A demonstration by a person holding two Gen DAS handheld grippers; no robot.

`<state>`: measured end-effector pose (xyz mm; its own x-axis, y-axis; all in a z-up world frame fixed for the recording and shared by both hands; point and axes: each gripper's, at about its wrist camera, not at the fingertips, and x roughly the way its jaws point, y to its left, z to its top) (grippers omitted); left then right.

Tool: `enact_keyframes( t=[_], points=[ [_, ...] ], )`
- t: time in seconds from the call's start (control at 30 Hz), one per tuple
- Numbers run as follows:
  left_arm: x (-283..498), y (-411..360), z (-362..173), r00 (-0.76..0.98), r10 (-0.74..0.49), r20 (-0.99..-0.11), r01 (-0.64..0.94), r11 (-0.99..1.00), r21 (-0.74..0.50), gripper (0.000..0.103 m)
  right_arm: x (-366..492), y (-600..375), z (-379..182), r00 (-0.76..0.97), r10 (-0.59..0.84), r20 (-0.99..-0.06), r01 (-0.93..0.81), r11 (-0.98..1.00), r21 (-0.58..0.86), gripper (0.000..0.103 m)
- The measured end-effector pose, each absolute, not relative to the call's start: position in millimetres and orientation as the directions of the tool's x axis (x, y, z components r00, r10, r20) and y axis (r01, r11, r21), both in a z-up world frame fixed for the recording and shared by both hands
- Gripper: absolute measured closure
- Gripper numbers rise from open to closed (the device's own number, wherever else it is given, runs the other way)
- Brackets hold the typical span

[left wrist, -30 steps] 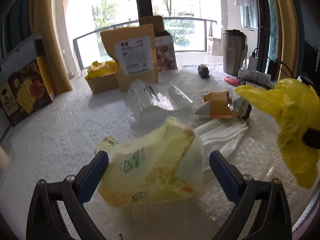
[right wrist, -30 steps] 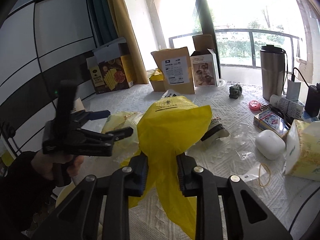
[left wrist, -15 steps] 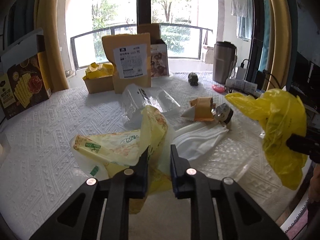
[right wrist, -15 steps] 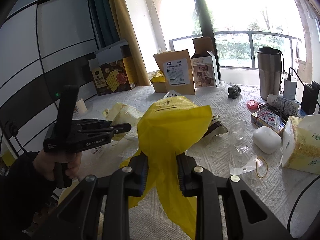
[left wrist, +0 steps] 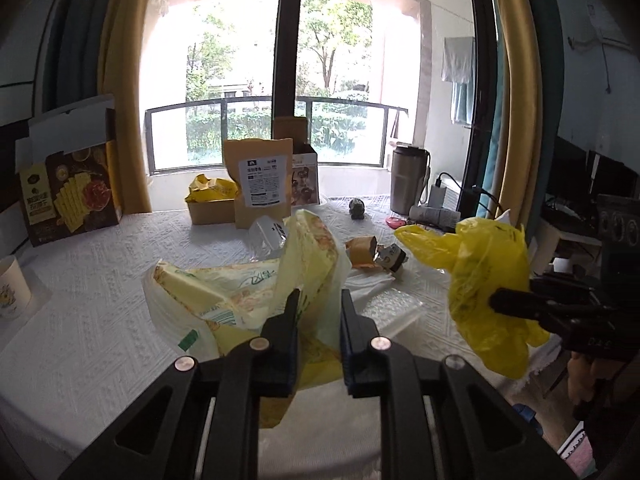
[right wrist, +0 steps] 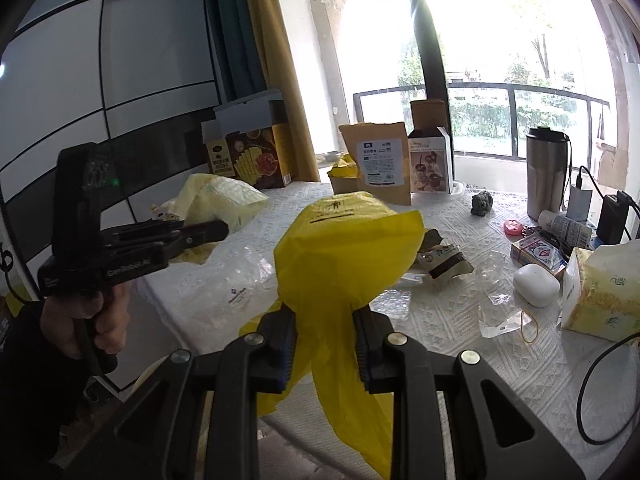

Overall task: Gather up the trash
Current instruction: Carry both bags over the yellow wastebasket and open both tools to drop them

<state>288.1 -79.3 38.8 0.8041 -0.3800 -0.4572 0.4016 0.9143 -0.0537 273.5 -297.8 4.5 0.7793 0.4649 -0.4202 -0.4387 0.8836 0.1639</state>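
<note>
Two crumpled bags: left hand-held gripper (left wrist: 318,300) pinches pale printed wrapper (left wrist: 256,284) (translucent), right hand-held gripper (right wrist: 325,320) clamps yellow bag (right wrist: 344,252).

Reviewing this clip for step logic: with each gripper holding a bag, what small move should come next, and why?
Probably carry the pale yellow wrapper, pinched in the left gripper, toward the yellow trash bag held by the right gripper; the wrapper is already lifted and the two remain apart.

The left gripper (left wrist: 318,300) has its fingers pinched on a pale wrapper (left wrist: 256,284), and the right gripper (right wrist: 325,318), at 3 o'clock from it, clamps a yellow bag (right wrist: 344,252).
</note>
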Motion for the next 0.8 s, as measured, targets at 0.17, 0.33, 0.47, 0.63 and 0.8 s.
enact_keyframes(
  t=[0.17,0.33,0.47,0.63,0.8],
  points=[
    [245.1,-54.3,39.2,0.827,-0.361,-0.431,0.372,0.926,-0.062,0.087,251.9,-279.4,3.3,0.767,0.491,-0.413,-0.475,0.868,0.149,0.080],
    [208.2,-25.1,26.9,0.842,-0.327,-0.429,0.316,0.944,-0.099,0.087,232.0,-254.0,0.9,0.745,0.534,-0.398,-0.530,0.838,0.132,0.080],
    [181.3,-7.1,9.6,0.850,-0.304,-0.430,0.277,0.952,-0.126,0.087,216.8,-231.2,-7.1,0.720,0.575,-0.389,-0.575,0.808,0.131,0.080],
    [157.5,12.8,-24.0,0.843,-0.269,-0.466,0.220,0.963,-0.158,0.087,195.4,-201.7,-24.0,0.669,0.625,-0.402,-0.626,0.766,0.147,0.080],
    [145.7,33.5,-59.7,0.832,-0.235,-0.503,0.153,0.968,-0.199,0.087,174.8,-177.8,-39.8,0.639,0.645,-0.419,-0.661,0.739,0.129,0.080]
  ],
)
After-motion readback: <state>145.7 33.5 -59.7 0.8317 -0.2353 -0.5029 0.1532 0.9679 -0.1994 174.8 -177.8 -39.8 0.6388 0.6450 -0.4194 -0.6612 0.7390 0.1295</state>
